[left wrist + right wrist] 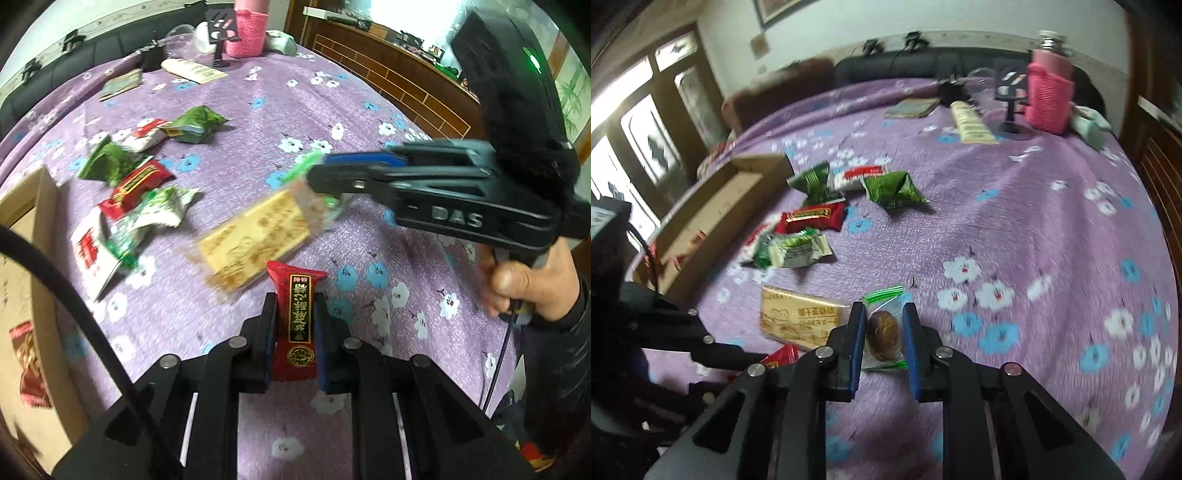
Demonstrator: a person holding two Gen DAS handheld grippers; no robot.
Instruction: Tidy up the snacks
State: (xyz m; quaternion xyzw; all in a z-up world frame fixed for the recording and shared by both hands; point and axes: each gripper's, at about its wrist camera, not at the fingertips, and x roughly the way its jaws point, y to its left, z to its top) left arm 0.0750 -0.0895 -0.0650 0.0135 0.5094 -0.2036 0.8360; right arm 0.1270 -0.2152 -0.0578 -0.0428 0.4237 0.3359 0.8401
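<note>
Left tongs point(295, 314) clamping one red packet point(297, 325), right tongs point(884, 332) one clear packet point(882, 328)

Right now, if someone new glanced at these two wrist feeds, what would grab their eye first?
Both grippers are loaded: the left gripper is shut on a red snack packet, and the right gripper pinches a clear green-edged pouch holding a brown, egg-like snack. Next comes the purple floral cloth, strewn with green, red and white snack packets beside an open cardboard box at its left edge.
</note>
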